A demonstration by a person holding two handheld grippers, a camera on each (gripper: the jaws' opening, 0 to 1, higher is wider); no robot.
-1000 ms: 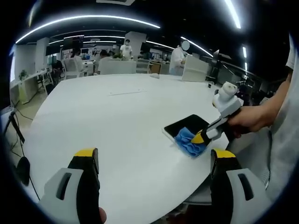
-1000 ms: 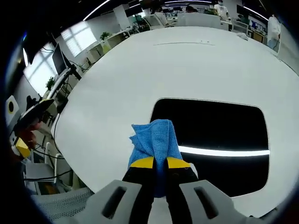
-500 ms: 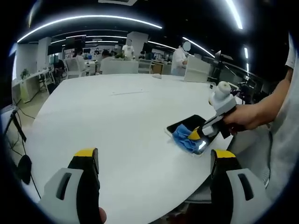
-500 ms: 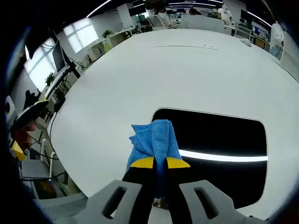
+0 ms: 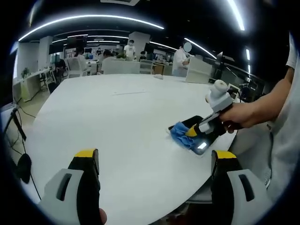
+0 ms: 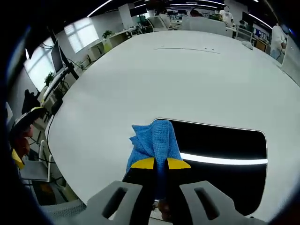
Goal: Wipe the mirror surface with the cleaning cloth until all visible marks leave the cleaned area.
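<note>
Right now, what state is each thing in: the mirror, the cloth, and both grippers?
Dark rectangular mirror: flat on the white round table, reflecting a ceiling light.
Blue waffle-weave cleaning cloth: bunched, pressed on the mirror's edge.
Right gripper: jaws shut on the cloth.
Left gripper: jaws open, empty.

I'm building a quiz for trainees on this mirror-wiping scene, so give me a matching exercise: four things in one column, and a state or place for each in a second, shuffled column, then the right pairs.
Column one:
1. cleaning cloth
2. mirror
3. left tongs
4. right tongs

Column two:
A. open, holding nothing
B. lying flat on the white table, reflecting a strip light
C. blue, pinched between yellow-tipped jaws
D. shut, pressing down at the mirror's edge

Pairs: 1-C, 2-B, 3-A, 4-D
</note>
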